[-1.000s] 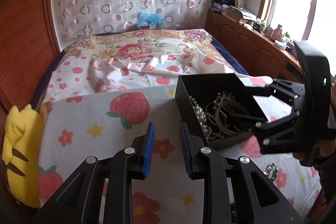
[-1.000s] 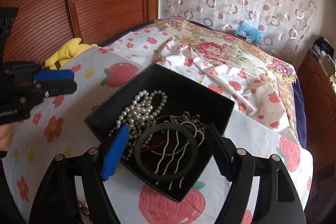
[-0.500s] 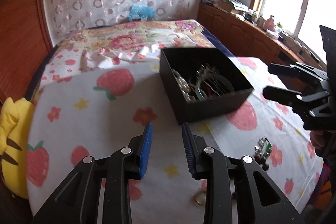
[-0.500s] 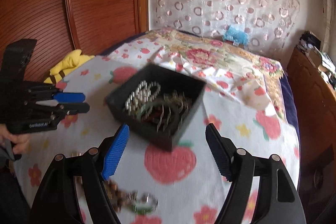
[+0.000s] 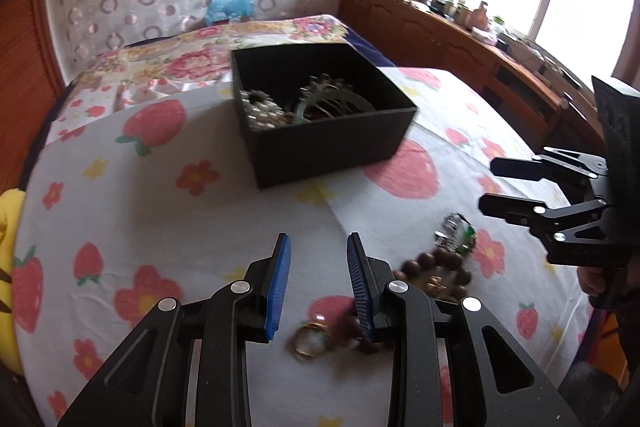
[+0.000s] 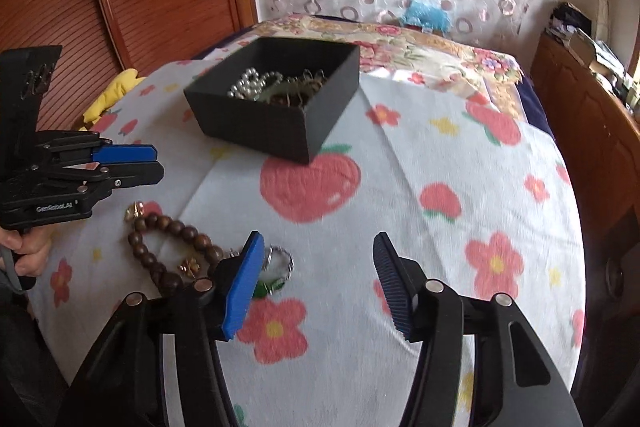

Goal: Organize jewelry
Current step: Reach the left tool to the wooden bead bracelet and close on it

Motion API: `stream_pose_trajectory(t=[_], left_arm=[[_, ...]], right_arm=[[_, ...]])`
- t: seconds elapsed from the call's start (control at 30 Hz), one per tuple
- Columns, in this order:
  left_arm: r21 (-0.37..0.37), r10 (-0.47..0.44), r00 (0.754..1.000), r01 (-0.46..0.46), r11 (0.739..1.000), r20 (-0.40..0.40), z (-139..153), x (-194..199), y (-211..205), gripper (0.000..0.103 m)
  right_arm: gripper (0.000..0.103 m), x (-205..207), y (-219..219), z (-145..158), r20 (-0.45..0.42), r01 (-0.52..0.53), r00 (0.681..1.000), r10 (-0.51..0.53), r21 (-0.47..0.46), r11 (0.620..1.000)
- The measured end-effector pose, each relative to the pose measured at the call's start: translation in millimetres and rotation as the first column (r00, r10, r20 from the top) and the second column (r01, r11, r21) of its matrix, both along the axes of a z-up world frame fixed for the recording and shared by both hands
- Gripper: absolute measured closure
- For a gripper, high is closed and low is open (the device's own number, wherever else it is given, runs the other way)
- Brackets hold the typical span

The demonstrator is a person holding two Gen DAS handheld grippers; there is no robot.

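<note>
My right gripper (image 6: 320, 275), jaws spread and empty, hovers just right of the wooden bead bracelet (image 6: 168, 251); my left gripper (image 5: 316, 283), part-open, sits nearer.

Both grippers were black frames with silver screws; the fingers (image 6: 242, 287) wore ribbed blue pads; bare skin showed.

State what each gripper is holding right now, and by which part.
Nothing is held. The left gripper and right gripper are both open and empty above the bedspread; the bead bracelet and gold ring lie loose, outside the black box.
</note>
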State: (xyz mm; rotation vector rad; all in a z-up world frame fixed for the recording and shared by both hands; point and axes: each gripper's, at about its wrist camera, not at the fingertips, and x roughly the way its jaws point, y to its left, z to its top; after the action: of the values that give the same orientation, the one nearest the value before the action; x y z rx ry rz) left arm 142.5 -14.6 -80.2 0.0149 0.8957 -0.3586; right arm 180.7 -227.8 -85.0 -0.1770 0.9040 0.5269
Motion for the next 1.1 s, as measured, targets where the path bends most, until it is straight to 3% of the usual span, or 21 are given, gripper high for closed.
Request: stream_pose_trajectory(t=[0.33, 0.5, 0.6, 0.63, 0.8, 1.0, 1.1], left_arm=[[0.037, -0.136, 0.99, 0.138, 0.99, -0.047, -13, -5, -32, 0.076], [0.094, -0.183, 0.981, 0.188, 0.978, -0.063, -19, -8, -43, 0.076], [0.09, -0.175, 0.983, 0.18, 0.98, -0.062, -19, -8, -42, 0.078], [0.087, -0.17, 0.983, 0.175, 0.981, -0.064, -20, -7, -41, 0.086], [0.059, -0.137, 0.989, 0.14, 0.988, -0.049, -14, -7, -33, 0.091], [-0.009, -0.068, 0.997, 0.068, 0.998, 0.019, 14, -8, -14, 0.091], [-0.027, -0.047, 0.998, 0.048, 0.999, 0.04, 22, -8, -10, 0.091]], right_arm=[[0.044, -11, 3, -8, -0.008, 0.011, 1.0, -0.011, 0.002, 1.0], [0.044, -12, 4, -10, -0.012, 0.008, 1.0, -0.008, 0.006, 1.0], [0.044, -13, 6, -10, -0.015, 0.002, 1.0, -0.002, 0.011, 1.0], [0.044, -14, 7, -10, -0.016, -0.002, 1.0, 0.002, 0.012, 1.0], [0.044, -18, 11, -13, -0.02, -0.015, 1.0, 0.015, 0.019, 1.0], [0.061, -18, 16, -17, -0.034, -0.024, 0.999, 0.024, 0.021, 0.999], [0.064, -18, 17, -19, -0.041, -0.024, 0.999, 0.025, 0.015, 1.0]])
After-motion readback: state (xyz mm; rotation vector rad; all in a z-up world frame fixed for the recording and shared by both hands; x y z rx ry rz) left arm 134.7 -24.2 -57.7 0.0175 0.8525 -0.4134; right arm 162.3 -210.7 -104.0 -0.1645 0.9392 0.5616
